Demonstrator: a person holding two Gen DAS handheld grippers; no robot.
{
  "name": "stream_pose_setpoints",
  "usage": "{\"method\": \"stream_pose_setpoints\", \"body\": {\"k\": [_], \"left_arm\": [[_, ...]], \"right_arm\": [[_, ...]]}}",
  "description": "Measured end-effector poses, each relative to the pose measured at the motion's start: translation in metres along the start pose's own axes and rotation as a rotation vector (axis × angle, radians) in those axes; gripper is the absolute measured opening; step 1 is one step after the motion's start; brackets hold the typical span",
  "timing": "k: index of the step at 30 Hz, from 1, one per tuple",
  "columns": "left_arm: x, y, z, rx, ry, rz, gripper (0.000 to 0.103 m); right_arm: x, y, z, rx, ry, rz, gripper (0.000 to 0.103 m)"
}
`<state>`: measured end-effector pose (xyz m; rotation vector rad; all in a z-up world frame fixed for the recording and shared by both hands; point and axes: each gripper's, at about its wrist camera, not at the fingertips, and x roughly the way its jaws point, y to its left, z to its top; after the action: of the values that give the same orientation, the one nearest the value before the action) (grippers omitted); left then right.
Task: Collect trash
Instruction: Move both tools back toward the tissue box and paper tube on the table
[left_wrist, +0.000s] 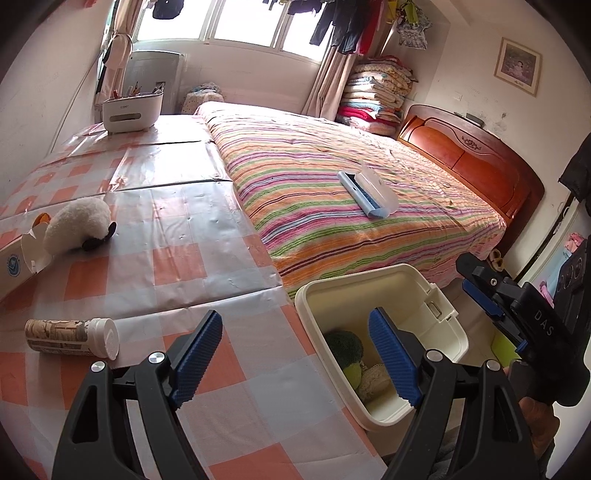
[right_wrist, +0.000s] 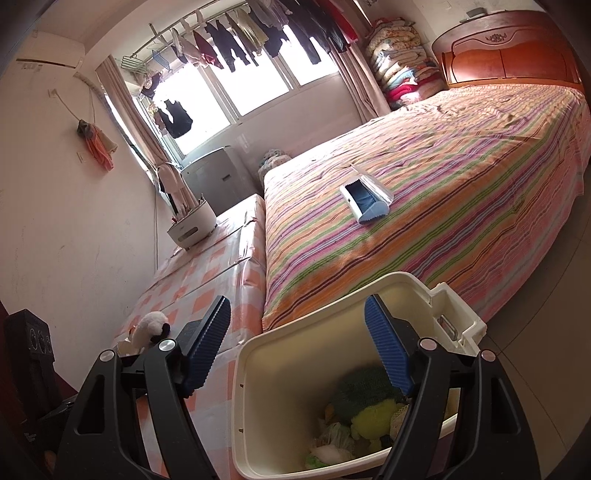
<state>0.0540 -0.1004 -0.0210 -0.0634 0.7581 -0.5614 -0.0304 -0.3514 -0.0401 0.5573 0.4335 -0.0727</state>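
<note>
A cream trash bin (left_wrist: 436, 295) stands on the floor beside the checked table (left_wrist: 166, 229); it holds green plush and crumpled bits (left_wrist: 347, 350). My left gripper (left_wrist: 295, 354) is open and empty above the table's near corner and the bin's rim. A paper-wrapped bottle with a white cap (left_wrist: 74, 336) lies on the table at near left. A white plush toy (left_wrist: 79, 223) and an open carton (left_wrist: 22, 262) lie further left. My right gripper (right_wrist: 299, 347) is open and empty over the bin (right_wrist: 258, 387); it also shows in the left wrist view (left_wrist: 491, 295). The trash (right_wrist: 362, 417) lies inside.
A striped bed (left_wrist: 332, 206) runs along the table, with a blue and white lint brush (left_wrist: 367, 194) on it. A white organizer (left_wrist: 131, 110) stands at the table's far end. A wooden headboard (left_wrist: 472, 158) and stacked quilts (left_wrist: 376, 96) are at the back right.
</note>
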Motion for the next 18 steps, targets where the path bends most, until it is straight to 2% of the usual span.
{"method": "stream_pose_setpoints", "body": {"k": [11, 18], "left_arm": [[-0.020, 0.039, 0.005, -0.048, -0.048, 0.066, 0.079], [-0.037, 0.067, 0.006, -0.044, -0.077, 0.162, 0.079]], "right_arm": [[0.017, 0.031, -0.006, -0.037, 0.043, 0.055, 0.074], [0.026, 0.049, -0.011, -0.053, 0.068, 0.089, 0.074]]}}
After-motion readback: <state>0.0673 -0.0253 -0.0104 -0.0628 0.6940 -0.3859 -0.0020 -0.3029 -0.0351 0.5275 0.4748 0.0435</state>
